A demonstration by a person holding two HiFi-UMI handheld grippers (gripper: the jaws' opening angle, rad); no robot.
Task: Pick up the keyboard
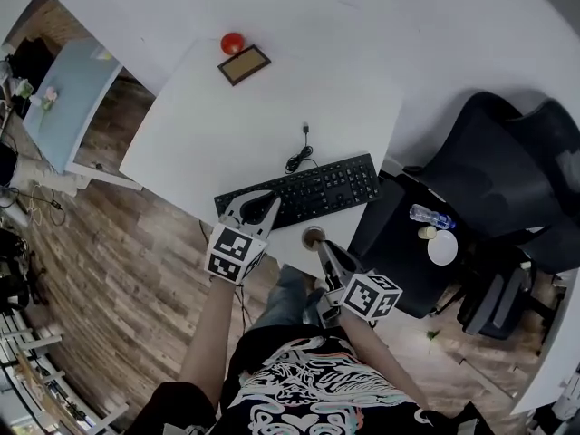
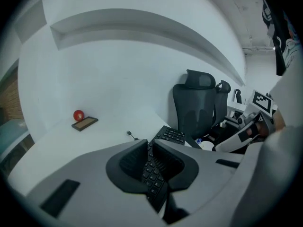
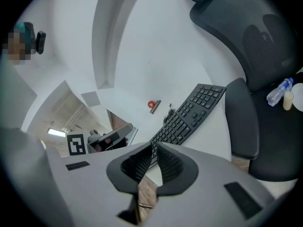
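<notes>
The keyboard (image 1: 304,191) lies flat on the white worktop (image 1: 208,125), set at a slant close to the near edge, with its right end almost at the worktop's right corner. Its cable (image 1: 299,157) is coiled loosely just behind it and appears plugged into nothing, so it should not tether a lift.

The left gripper (image 1: 263,205) hangs over the keyboard's left end. In the left gripper view its fingers are drawn together to a narrow slit and grip nothing; the keys only show through the slit beyond them. The right gripper (image 1: 324,250) sits lower, just off the near edge beside a small round fitting (image 1: 314,236) in the worktop. Its fingers are likewise pressed nearly tip to tip and empty, pointing up along the keyboard's length. One gripper near each end suggests a two-ended lift, which would suit a long, thin, stiff thing. Both would have to open first.

The near edge is the useful one: the keyboard sits so close to it that a lower finger could probably slip beneath from the front. Behind and to the left the worktop is bare and wide, with a red ball (image 1: 233,43) and a small framed board (image 1: 244,64) well apart at the far side. To the right, room is tighter. A black office chair (image 1: 507,170) stands just beside the worktop's corner, with a bottle (image 1: 430,216) on its seat, so a rightward swing could brush it.
</notes>
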